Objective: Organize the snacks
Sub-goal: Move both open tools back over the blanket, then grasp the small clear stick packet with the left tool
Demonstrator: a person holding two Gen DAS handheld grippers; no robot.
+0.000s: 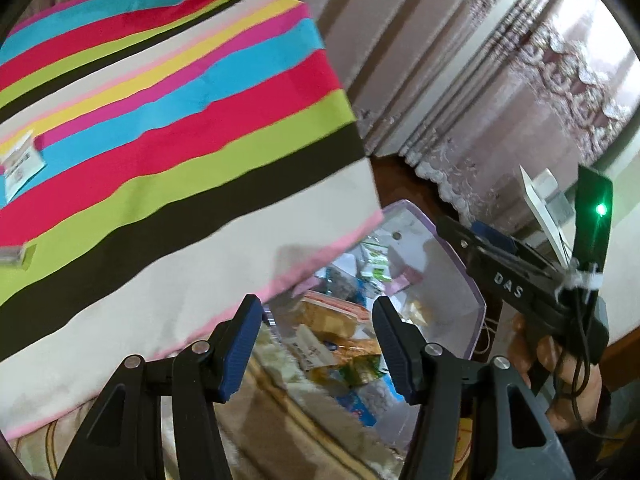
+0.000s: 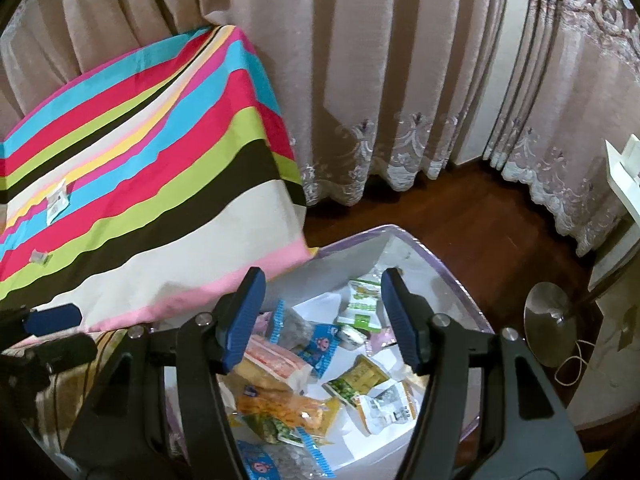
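Both tongs hang over the snack bin with nothing between their pads, so the step in hand looks like the reach for another packet after a drop, or the choice of what to fetch. The left tongs stand wide and empty above the near end of the translucent plastic bin; the right tongs are likewise spread wide and empty over its middle. The bin sits on the floor just beside the striped cloth, and it holds a loose heap of snack packets: orange, green, blue-edged and white wrappers lying crosswise over one another. Two small packets remain on the striped cloth, a white flat sachet and a smaller wrapped piece, well apart from the bin. The next move probably calls for swinging one pair of tongs back over the cloth, lowering it flat and closing gently on a thin, slippery wrapper edge.
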